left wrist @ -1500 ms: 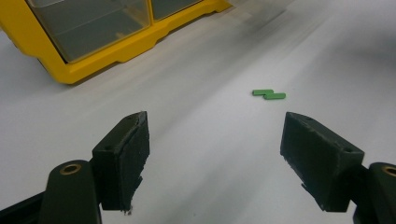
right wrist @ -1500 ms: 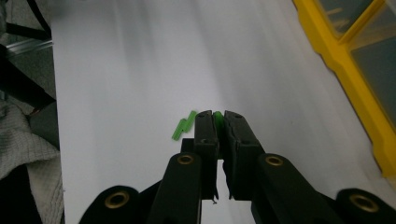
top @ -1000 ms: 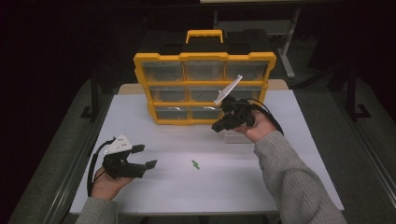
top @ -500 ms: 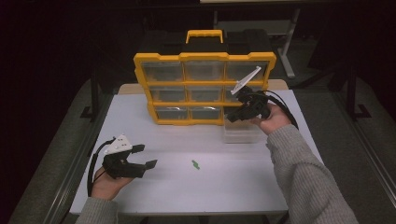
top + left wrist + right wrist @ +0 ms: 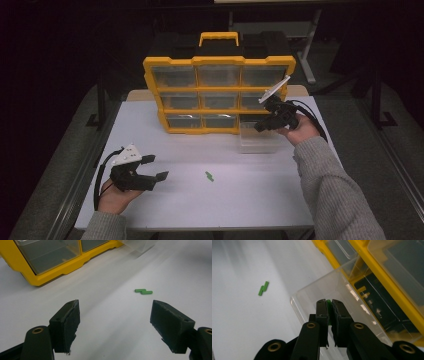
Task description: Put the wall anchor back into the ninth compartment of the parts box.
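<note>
Since the earlier frame, the small green plastic piece (image 5: 328, 302) pinched in the right gripper (image 5: 260, 127) has travelled rightward with it from the cabinet front to above the clear plastic drawer (image 5: 257, 142) pulled out onto the white desk (image 5: 250, 195). Its long axis seems to run along the jaws, pointing into the drawer, though most is hidden. Dropping it remains. A second, stepped green piece (image 5: 209, 175) lies flat mid-desk, slanted, not yet collected; the left gripper (image 5: 159, 169) rests wide open, empty, near it. Behind stands the yellow drawer cabinet (image 5: 220, 90).
</note>
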